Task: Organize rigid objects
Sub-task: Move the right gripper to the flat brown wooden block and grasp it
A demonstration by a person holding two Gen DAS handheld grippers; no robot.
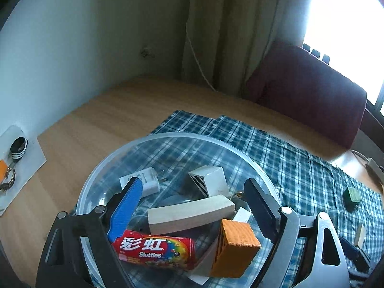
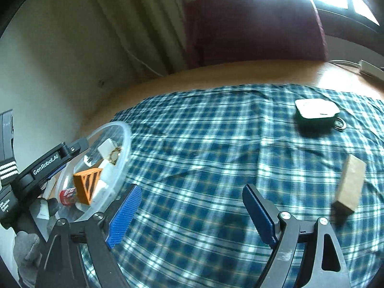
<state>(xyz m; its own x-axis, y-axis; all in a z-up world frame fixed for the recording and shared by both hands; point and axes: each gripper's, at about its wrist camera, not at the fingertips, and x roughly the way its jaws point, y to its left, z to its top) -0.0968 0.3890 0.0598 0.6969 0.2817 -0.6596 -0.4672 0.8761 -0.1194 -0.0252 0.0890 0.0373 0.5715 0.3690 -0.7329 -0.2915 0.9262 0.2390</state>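
A clear plastic bowl (image 1: 168, 135) sits on the blue plaid cloth (image 1: 300, 168) and holds a red Skittles can (image 1: 156, 249), an orange block (image 1: 237, 247), a curved wooden block (image 1: 189, 213), a white striped block (image 1: 211, 180) and a white charger (image 1: 148, 180). My left gripper (image 1: 193, 187) hovers open over the bowl, gripping nothing. In the right wrist view the right gripper (image 2: 192, 189) stands open above bare cloth (image 2: 204, 132). A wooden block (image 2: 350, 187) lies to its right, a green-and-white case (image 2: 316, 112) farther back. The bowl (image 2: 127, 144) is at far left.
The wooden table (image 1: 108, 124) meets a wall and curtain at the back, with a dark red cushioned chair (image 1: 312, 91) behind. A white sheet with a watch and a strap (image 1: 16, 148) lies at the table's left edge. A gloved hand (image 2: 24, 247) shows low left.
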